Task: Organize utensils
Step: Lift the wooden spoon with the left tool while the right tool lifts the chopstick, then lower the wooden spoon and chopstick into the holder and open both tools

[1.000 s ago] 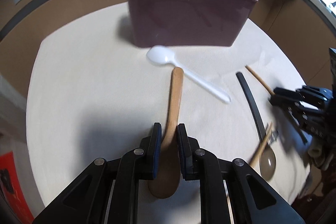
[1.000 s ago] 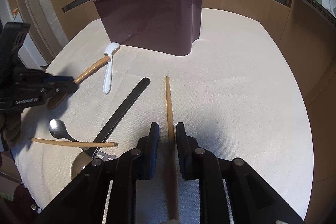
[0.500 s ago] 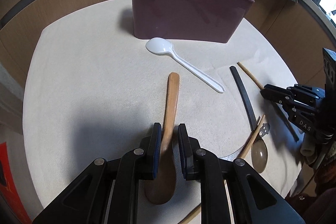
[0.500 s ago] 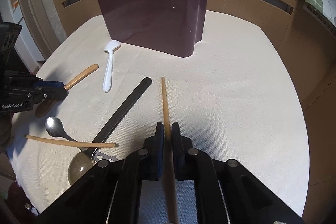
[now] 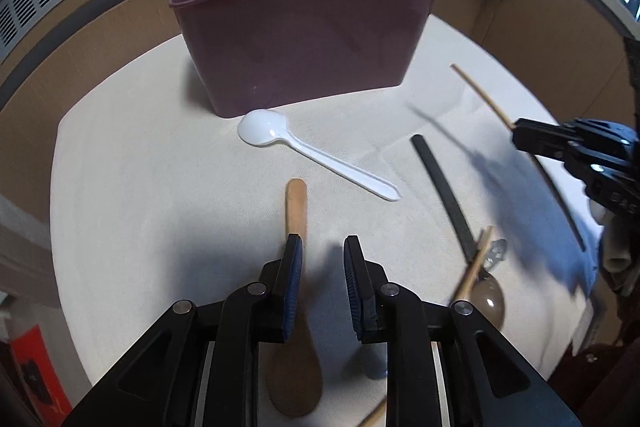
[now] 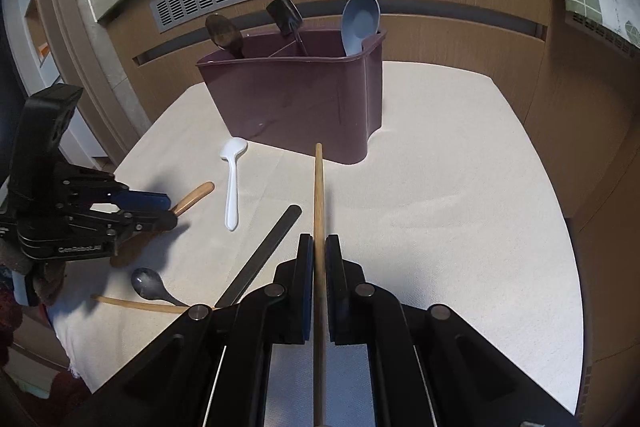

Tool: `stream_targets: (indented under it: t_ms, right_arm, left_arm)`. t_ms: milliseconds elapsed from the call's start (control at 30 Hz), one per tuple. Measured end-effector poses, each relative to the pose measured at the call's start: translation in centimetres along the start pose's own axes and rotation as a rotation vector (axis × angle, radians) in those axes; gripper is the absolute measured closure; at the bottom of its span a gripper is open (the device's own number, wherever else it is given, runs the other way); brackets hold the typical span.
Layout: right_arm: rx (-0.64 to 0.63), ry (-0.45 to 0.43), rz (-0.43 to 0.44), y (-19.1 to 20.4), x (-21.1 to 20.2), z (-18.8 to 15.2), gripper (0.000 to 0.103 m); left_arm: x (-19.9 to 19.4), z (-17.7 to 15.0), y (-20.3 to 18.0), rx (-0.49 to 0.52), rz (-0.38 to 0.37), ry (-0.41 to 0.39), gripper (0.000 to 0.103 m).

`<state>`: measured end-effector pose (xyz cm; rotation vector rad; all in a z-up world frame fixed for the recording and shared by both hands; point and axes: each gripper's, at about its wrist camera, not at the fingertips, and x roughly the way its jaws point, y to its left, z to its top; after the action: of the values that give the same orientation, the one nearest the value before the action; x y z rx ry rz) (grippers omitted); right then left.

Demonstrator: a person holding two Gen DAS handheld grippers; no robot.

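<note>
While the right gripper (image 6: 316, 259) is clamped on a thin wooden chopstick (image 6: 319, 195), that stick runs straight out ahead along the fingers, its far tip pointing at the base of the maroon holder (image 6: 296, 99) and raised off the cloth (image 6: 440, 207). Left gripper (image 5: 320, 267): jaws parted, holding nothing — the wooden spoon (image 5: 295, 327) lies on the cloth beneath them, by the left finger, bowl toward the camera, handle toward the holder. Holder, left-wrist view (image 5: 304, 43): plum plastic, upright, divided inside; it carries a dark spoon (image 6: 224, 33), a black utensil (image 6: 285, 13) and a grey-blue spoon (image 6: 360, 17), heads up, the grey-blue one at the right end. Loose on the cloth: white plastic spoon (image 5: 312, 155), bowl near the holder's base, handle slanting away to the right; black flat stick (image 5: 444, 195), lengthwise; second chopstick (image 6: 136, 303) lying crosswise near the cloth's near-left edge, with a metal spoon (image 6: 150, 283) just beside it. Chopsticks: pale brown, slim, straight.
</note>
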<state>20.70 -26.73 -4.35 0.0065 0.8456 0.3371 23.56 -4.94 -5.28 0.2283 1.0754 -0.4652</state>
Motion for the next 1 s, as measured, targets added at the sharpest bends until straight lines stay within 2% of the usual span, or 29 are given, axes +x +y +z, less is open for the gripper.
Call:
stream_targets:
  t_ms: [67,133,367,400,467,533,767,867,1000]
  right_arm:
    - [0.004,0.004,-0.004,-0.2,-0.1,-0.1,0.098]
    - [0.009,0.003,-0.011,-0.4,-0.2,-0.2,0.098]
    - [0.029,-0.007,-0.017,-0.7,0.0,-0.2,0.098]
    - [0.029,-0.013,-0.015,-0.6,-0.1,-0.2,0.098]
    - [0.032,-0.019,-0.011,-0.6,-0.3,-0.1,0.098]
    - [0.037,-0.026,-0.008,-0.6,-0.6,0.0,0.098]
    - [0.074,-0.071,0.007,-0.7,-1.9,1.1,0.098]
    - [0.073,-0.090,0.007,-0.3,-2.4,1.5,0.098]
    - [0.069,-0.116,0.006,0.4,-3.2,2.1,0.098]
  left_arm:
    - [0.8,0.5,0.2,-0.003,0.043,0.026,0.080]
    - [1.6,0.8,0.8,-0.022,0.055,0.058,0.080]
    - [2.1,1.1,1.4,-0.044,0.027,0.066,0.081]
    - [2.1,1.1,1.4,-0.047,0.025,0.061,0.082]
    - [2.5,1.3,1.9,-0.067,0.012,0.038,0.092]
    - [1.7,0.9,1.9,-0.098,-0.002,-0.006,0.092]
    - [-4.6,-0.4,2.9,-0.275,-0.117,-0.302,0.092]
    - [-6.5,-0.8,3.0,-0.305,-0.125,-0.377,0.092]
    - [-8.2,-0.6,3.7,-0.334,-0.151,-0.434,0.092]
